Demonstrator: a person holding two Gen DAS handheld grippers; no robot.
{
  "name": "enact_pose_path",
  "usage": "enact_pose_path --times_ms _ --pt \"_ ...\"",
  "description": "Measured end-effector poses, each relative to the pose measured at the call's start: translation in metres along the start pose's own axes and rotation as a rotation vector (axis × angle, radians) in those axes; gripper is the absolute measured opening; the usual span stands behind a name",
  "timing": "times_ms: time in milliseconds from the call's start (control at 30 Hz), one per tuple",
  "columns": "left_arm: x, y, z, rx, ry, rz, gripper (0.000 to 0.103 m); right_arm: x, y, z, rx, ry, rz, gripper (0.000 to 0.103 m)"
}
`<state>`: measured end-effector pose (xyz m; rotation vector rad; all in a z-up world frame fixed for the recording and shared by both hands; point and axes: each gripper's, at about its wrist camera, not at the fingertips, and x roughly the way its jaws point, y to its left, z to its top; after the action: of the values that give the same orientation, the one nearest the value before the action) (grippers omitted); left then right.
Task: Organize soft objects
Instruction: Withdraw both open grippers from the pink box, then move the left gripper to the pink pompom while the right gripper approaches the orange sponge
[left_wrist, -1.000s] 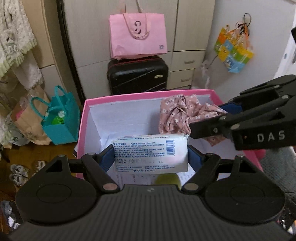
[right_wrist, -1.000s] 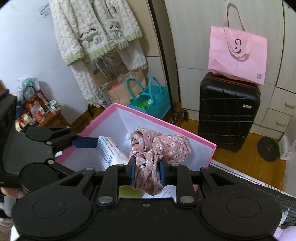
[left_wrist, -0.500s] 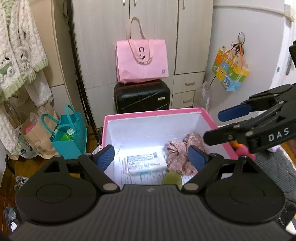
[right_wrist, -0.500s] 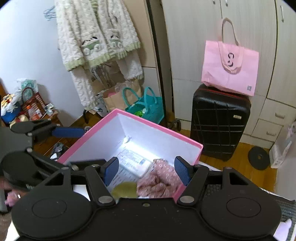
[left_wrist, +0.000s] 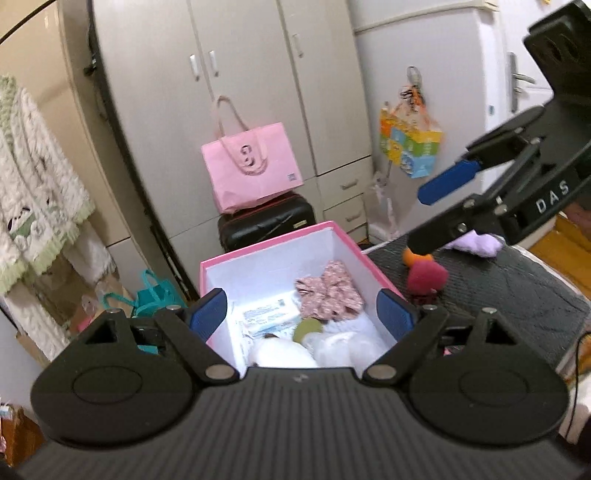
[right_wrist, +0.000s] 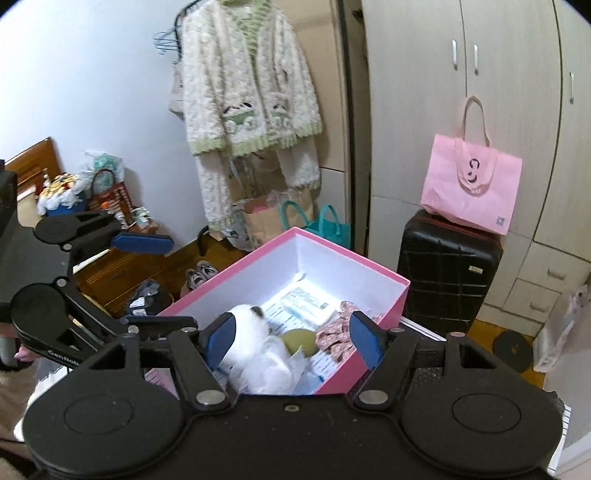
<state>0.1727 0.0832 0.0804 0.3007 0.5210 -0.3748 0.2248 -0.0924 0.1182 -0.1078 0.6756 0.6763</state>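
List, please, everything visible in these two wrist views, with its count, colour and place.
Box: one, pink, white inside, centre.
Floral cloth: one, pink, in box.
Tissue pack: one, white-blue, in box.
Round item: one, olive, in box.
White soft items: several, box's near end.
Plush: one, red, on dark mat right of box.
Suitcase: one, black, behind box.
Tote: one, pink, on suitcase.
Cardigan: one, cream-green, hanging.
Left gripper: open, empty.
Right gripper: open, empty.

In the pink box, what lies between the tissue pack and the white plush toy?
In the right wrist view, printed paper sheets on the floor of the pink box lie between the tissue pack and the white plush toy; the green round object sits just beside that stretch.
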Motion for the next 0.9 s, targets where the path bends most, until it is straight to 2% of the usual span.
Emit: enact_pose_path --times_ms 167,333,600,767,900 --pt "-0.016 -0.013 -0.003 -0.001 -0.004 -0.007 0.089 -0.03 0.01 -0.013 -0.032 -0.022 0.002 0.074" --pt "-0.029 -0.024 -0.008 -0.021 0.003 -0.03 0.09 -0.058 0.014 -0.031 -0.021 -0.039 0.042 0.075" --pt "-0.044 -0.047 -0.017 -0.038 0.048 -0.135 0.092 -0.087 0.02 -0.069 -0.024 -0.049 0.006 0.076" --pt "-0.05 -0.063 -0.02 -0.037 0.045 -0.237 0.094 -0.103 0.017 -0.092 -0.01 -0.053 -0.026 0.076" --pt "-0.051 -0.079 -0.02 -0.021 0.036 -0.284 0.094 -0.113 0.012 -0.109 0.005 -0.047 -0.066 0.077"
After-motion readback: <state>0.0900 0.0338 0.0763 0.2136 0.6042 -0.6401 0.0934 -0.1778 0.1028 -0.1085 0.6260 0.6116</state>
